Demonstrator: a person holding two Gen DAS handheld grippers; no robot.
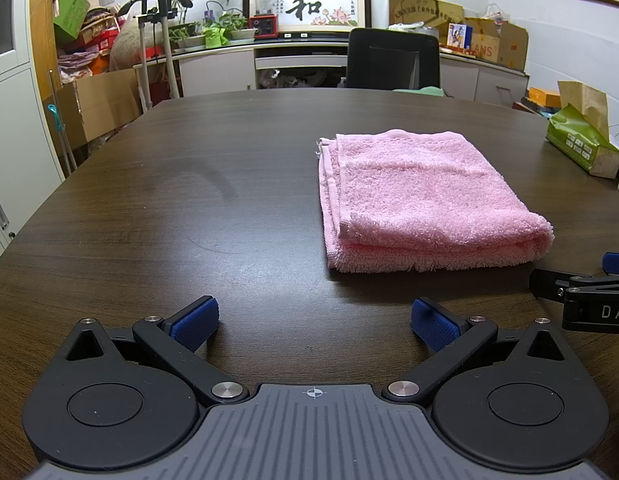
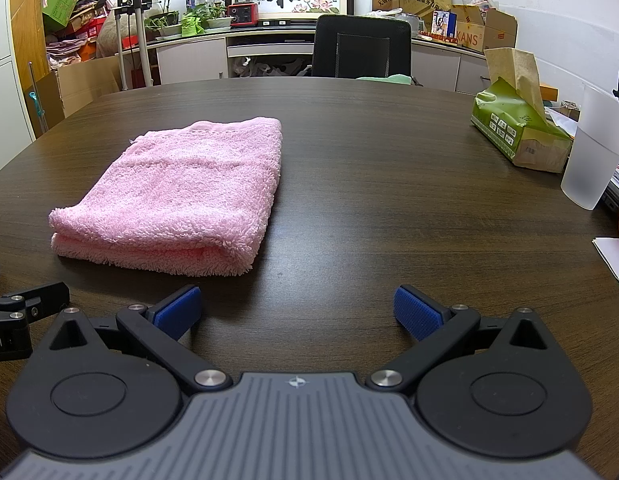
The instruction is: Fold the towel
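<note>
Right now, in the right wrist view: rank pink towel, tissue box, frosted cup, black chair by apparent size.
1. Pink towel, clearly largest, though also nearest.
2. Black chair and tissue box look similar; the chair is farther, so unranked.
3. Frosted cup, smallest, partly cut off by the frame edge.

In the left wrist view the right gripper (image 1: 589, 280) is cut off at the three o'clock edge, so how its jaws stand cannot be told there; likewise the left gripper (image 2: 13, 312) is clipped at nine o'clock in the right wrist view. The towel (image 2: 177, 196) hides its own inner layers, the frosted cup (image 2: 589, 152) is clipped at three o'clock, and print on the tissue box (image 2: 509, 132) is too small to read.
</note>
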